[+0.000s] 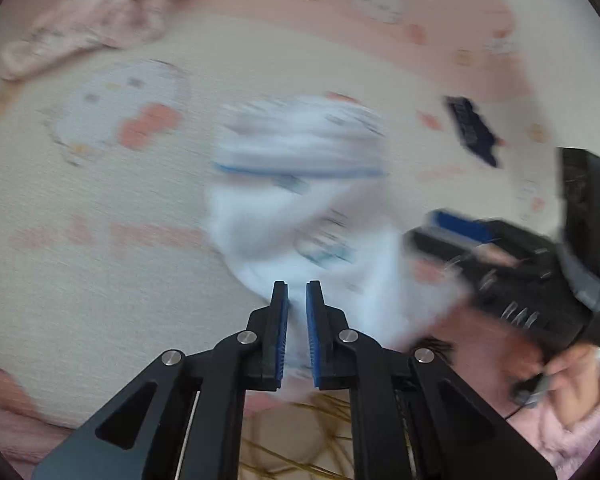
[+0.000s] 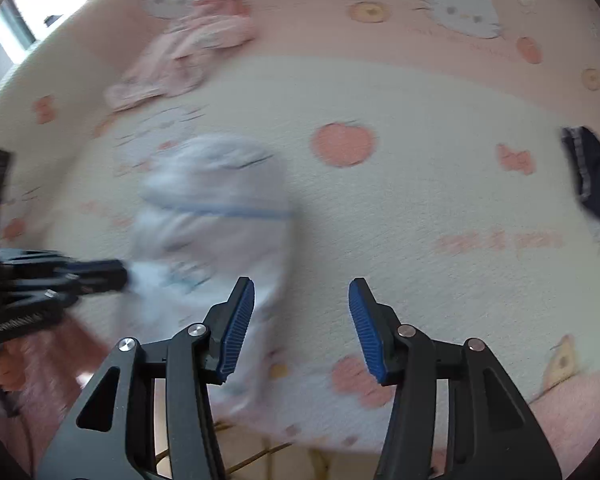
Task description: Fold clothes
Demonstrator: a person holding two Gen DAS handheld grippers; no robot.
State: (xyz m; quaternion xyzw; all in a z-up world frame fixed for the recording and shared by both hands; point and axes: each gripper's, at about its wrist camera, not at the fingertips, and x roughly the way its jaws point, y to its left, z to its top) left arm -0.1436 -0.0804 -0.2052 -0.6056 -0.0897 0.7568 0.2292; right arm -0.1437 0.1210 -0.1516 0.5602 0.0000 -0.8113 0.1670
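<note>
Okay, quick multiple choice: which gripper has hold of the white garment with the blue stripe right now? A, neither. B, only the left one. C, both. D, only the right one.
B: the left gripper has its jaws nearly closed on a fold of the white garment, while the right gripper has its jaws spread wide with nothing between them.
</note>
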